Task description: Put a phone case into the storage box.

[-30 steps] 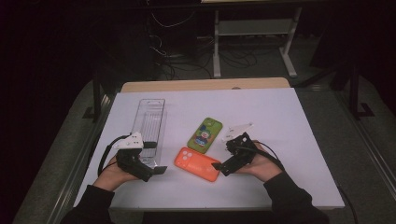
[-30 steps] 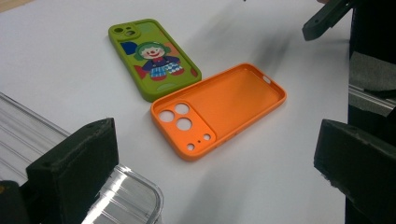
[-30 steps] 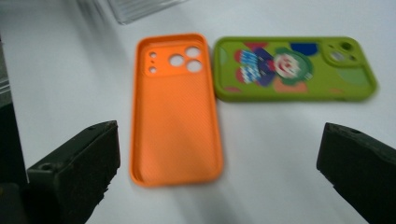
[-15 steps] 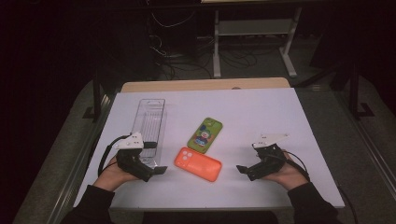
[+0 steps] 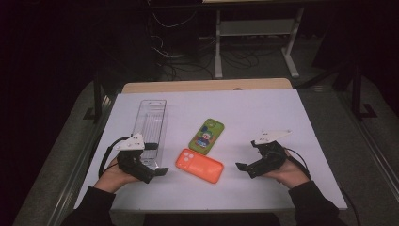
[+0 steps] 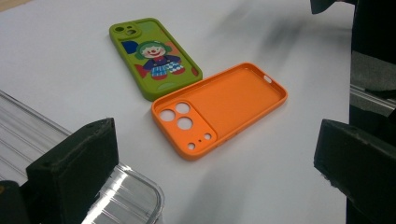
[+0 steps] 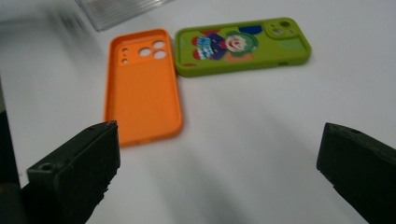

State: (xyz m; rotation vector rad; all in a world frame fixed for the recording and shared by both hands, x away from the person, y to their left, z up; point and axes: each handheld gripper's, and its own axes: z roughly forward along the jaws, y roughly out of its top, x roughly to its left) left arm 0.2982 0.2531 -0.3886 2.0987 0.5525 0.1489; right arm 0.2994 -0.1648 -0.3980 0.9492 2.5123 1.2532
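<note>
An orange phone case [image 5: 199, 165] [image 6: 219, 107] [image 7: 142, 86] lies hollow side up on the white table, camera holes toward the left. A green phone case with a clown picture [image 5: 206, 136] [image 6: 153, 58] [image 7: 243, 45] lies just behind it, touching or nearly touching. My left gripper [image 5: 153, 173] rests open at the table's front left, beside the clear tray, nothing between its jaws. My right gripper [image 5: 245, 168] rests open at the front right, a short way right of the orange case, holding nothing.
A clear ribbed plastic tray [image 5: 151, 126] [image 6: 119, 196] [image 7: 119, 9] lies lengthwise at the left. The white table top [image 5: 263, 113] has bare room at the right and back. A wooden strip [image 5: 207, 85] runs along the far edge; cables and a desk frame stand beyond.
My right gripper has drawn away to the right from the orange case, which stays on the table. The left gripper has barely moved.
</note>
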